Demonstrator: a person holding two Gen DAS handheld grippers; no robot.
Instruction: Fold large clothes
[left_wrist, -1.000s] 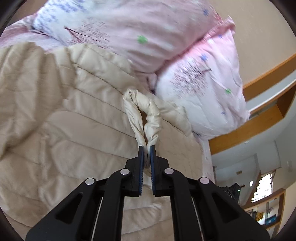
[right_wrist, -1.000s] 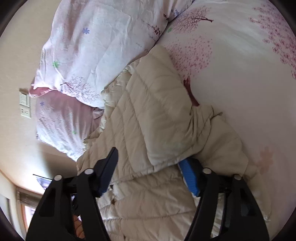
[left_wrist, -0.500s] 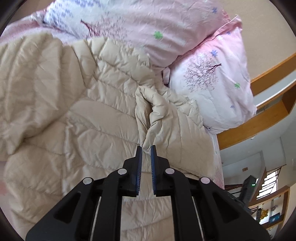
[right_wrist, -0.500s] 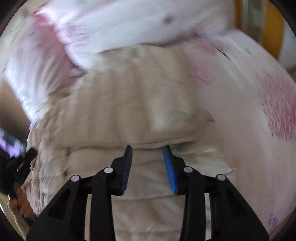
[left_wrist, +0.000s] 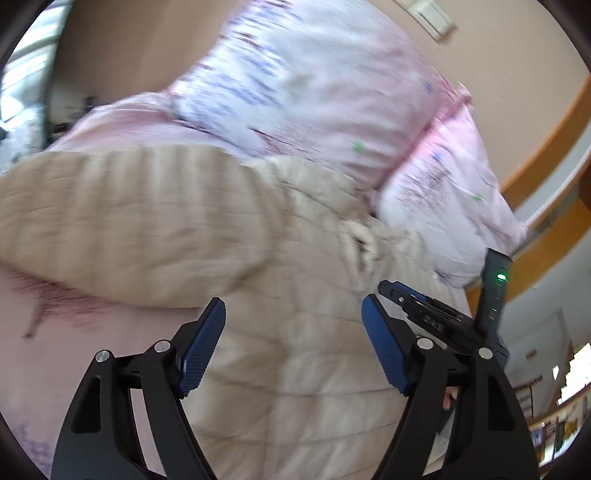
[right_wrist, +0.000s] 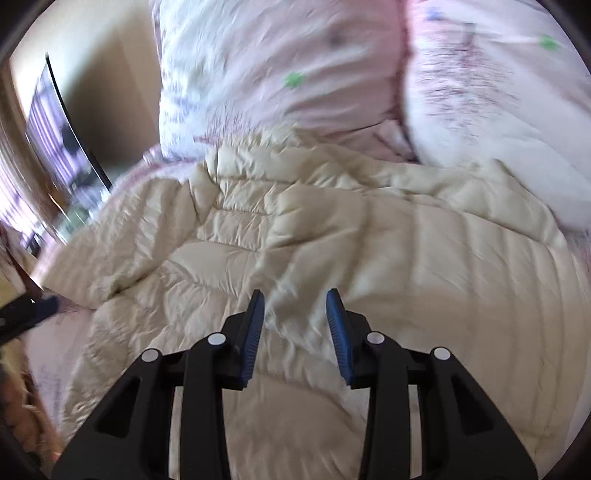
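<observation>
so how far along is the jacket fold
Done: one side of the cream quilted jacket is turned over onto its body on the bed.
In hand: nothing. The left hand-held gripper has just been opening and stands wide with nothing between its jaws; the right hand-held gripper is open above the rumpled middle.
Left: the jacket is no compact bundle yet.

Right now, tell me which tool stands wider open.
The left tool: its blue pads stand far apart over the cream jacket, gripping nothing. The right tool shows a narrower gap.
</observation>
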